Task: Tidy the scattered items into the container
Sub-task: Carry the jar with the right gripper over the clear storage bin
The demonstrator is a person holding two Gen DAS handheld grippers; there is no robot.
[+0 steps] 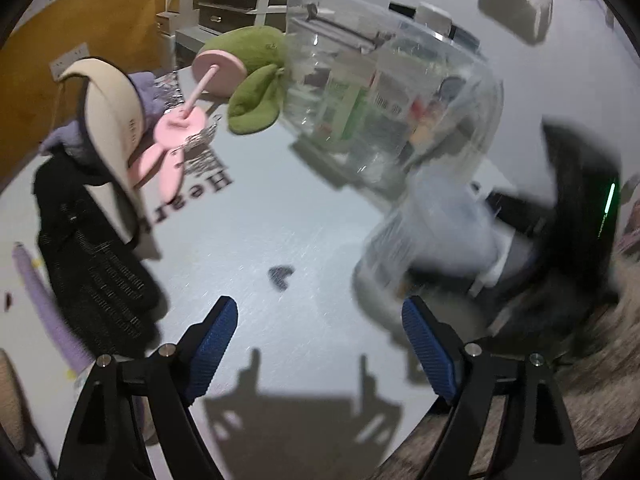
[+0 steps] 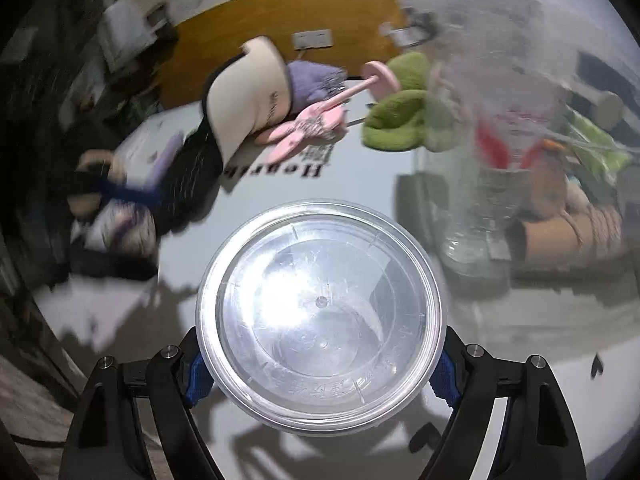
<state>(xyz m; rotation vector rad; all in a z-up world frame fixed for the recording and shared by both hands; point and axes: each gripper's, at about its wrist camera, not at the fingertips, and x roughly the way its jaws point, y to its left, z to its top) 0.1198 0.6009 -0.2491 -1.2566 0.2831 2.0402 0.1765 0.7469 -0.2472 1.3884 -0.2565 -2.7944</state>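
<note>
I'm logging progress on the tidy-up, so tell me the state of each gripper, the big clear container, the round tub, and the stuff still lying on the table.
Left gripper: open, empty.
Right gripper: shut on the clear round tub.
Large clear container: already holding items.
Green plush: outside, against the container.
Pink stand: tipped over on the table.
Cream hat: on the table.
</note>
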